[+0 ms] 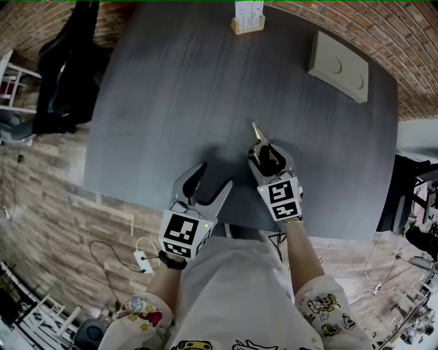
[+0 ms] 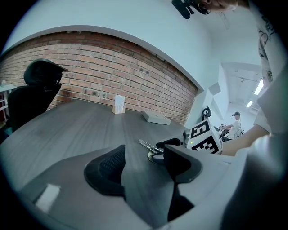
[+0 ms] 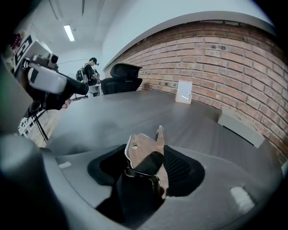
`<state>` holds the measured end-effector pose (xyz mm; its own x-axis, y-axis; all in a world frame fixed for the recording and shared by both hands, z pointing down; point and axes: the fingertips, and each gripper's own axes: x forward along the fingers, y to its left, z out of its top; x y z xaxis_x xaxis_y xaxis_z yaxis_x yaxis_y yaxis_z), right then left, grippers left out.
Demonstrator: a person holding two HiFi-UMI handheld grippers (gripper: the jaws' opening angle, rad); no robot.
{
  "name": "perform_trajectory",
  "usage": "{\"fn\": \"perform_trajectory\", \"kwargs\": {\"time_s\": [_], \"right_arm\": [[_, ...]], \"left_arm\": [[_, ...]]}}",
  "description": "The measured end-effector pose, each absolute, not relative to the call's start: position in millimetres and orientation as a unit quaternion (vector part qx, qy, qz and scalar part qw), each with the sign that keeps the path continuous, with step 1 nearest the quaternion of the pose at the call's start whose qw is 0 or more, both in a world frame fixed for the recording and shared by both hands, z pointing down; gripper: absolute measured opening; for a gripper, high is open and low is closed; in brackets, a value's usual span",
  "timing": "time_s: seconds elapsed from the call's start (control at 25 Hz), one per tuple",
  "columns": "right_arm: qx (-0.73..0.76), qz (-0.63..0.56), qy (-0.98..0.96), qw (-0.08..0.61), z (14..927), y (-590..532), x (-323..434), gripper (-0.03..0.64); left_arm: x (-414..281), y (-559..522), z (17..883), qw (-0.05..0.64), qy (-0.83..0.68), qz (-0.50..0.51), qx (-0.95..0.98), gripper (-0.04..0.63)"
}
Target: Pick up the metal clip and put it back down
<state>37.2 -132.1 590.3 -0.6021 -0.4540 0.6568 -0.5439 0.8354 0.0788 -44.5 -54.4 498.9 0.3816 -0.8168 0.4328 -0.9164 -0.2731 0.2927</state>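
The dark grey worktop (image 1: pixel 205 89) fills most of the head view. A black office chair (image 1: pixel 68 68) stands at its far left corner. A pale flat box (image 1: pixel 339 67) lies at the far right, and a small card stand (image 1: pixel 248 17) sits on the far edge.

Both tools are over the near edge, just beside each other. The left tool (image 1: pixel 215 175) has its jaws spread wide. Its own view shows only bare worktop between the pads, which touch nothing.

The right tool (image 1: pixel 268 154) has its jaws fairly wide apart, with the metal clip (image 1: pixel 259 130) between them. In the right gripper view both pads look to lie against the clip's sides, pinching it.

The head view shows only the clip's bright tip poking out beyond the right tool's jaws. The right gripper view shows more: a flat metal plate with a small hole, and a black part nearer the camera. The left gripper view shows the clip side-on, with thin metal arms low at the worktop, beside the right tool's marker cube (image 2: pixel 204 137). I cannot tell whether the clip rests on the worktop or is just clear of it.
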Motion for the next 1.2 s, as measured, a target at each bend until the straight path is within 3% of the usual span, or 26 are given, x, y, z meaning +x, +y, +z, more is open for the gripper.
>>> {"fn": "perform_trajectory", "kwargs": {"time_s": [0.44,0.72,1.2], "right_arm": [[0.298,0.038,-0.88,0.368,590,-136,40,0.207],[0.318,0.008,-0.873,0.37,579,-141,44,0.1],[0.315,0.008,-0.872,0.374,573,-144,46,0.089]], "left_arm": [[-54,-50,497,0.252,-0.558,0.09,0.786,0.267],[-57,-49,495,0.249,-0.56,0.085,0.785,0.265],[-59,-54,486,0.239,-0.564,0.081,0.787,0.264]]}}
